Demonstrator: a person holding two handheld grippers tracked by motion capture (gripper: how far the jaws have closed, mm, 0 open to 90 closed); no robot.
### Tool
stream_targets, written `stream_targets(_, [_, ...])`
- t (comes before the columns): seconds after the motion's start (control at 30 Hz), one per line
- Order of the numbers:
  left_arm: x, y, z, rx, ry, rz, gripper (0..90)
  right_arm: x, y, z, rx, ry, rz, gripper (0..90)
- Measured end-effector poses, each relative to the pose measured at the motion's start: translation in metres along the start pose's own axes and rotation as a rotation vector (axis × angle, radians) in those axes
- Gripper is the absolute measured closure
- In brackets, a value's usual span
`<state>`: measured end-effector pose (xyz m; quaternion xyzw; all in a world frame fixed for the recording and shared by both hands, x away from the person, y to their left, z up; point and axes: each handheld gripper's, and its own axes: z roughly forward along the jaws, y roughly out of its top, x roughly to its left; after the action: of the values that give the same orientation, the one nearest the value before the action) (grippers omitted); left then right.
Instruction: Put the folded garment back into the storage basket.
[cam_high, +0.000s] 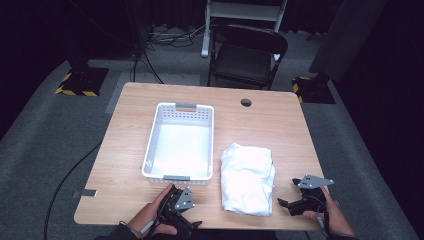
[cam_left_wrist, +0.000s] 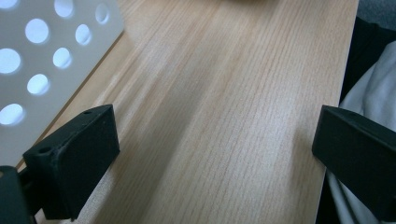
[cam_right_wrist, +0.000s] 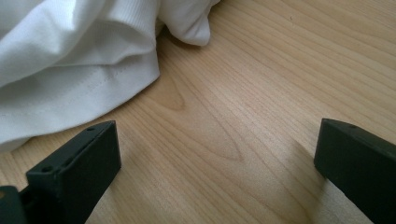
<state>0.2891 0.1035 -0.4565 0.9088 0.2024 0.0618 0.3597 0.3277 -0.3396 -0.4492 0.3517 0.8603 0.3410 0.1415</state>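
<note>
Where grey carpet surrounds it, wooden table (cam_high: 260, 120), black folding chair (cam_high: 247, 55) behind, both grippers' fingers spread, empty.

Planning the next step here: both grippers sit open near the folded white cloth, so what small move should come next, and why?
Probably ease the right gripper toward the folded white cloth: its jaws stand open on bare wooden table just beside the cloth's hem, gripping nothing. The empty white perforated plastic basket sits alongside.

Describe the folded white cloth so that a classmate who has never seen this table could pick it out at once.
Start at the wooden table and find the white perforated basket near its middle. Immediately right of the basket, toward the near edge, lies the folded white cloth. Unlike the rigid, hole-dotted basket, it is soft, rumpled and lies flat on the wood.
</note>
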Motion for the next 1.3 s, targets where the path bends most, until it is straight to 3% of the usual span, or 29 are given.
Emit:
stream_targets(0.87, [-0.001, 0.001, 0.0, 0.002, 0.009, -0.007, 1.0, -0.002, 0.0, -0.001, 0.006, 0.005, -0.006, 0.4])
stream_targets(1.03, [-0.004, 0.004, 0.001, -0.01, 0.029, 0.02, 3.2, -0.001, -0.001, -0.001, 0.001, 0.003, -0.003, 0.4])
stream_targets(1.3, [-0.007, 0.016, 0.004, -0.04, 0.002, 0.011, 5.8, -0.001, -0.001, -0.001, -0.001, 0.0, 0.0, 0.4])
